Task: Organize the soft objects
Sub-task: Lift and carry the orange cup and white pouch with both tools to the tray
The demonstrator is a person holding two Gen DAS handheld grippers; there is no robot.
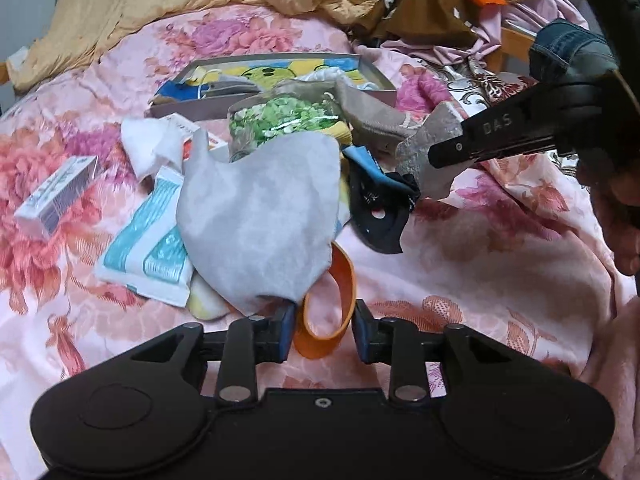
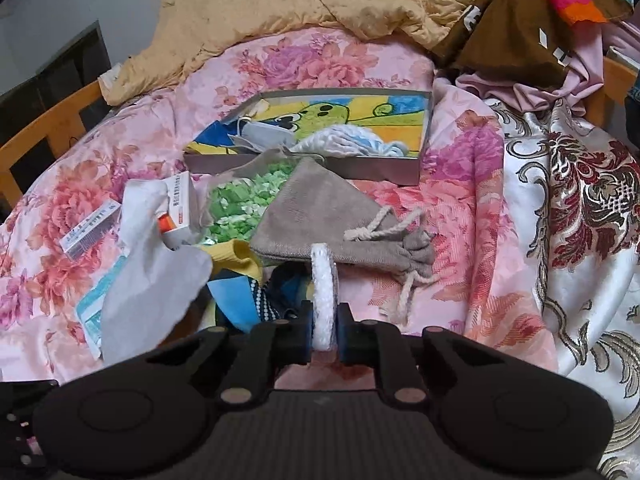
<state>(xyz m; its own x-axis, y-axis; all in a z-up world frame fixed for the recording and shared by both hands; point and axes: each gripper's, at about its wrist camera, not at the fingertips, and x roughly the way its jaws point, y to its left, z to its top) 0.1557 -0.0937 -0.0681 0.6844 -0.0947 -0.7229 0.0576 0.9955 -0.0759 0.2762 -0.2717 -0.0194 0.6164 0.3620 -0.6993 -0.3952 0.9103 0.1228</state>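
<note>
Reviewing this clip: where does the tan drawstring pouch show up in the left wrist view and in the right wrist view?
Left wrist view: the tan drawstring pouch lies right of centre, upper half, running toward the right gripper.
Right wrist view: the pouch sits at centre, just past the jaws, its cord ends to the right.
Shared landmark: the shallow grey box with the cartoon lining, directly behind the pouch in both views.
</note>
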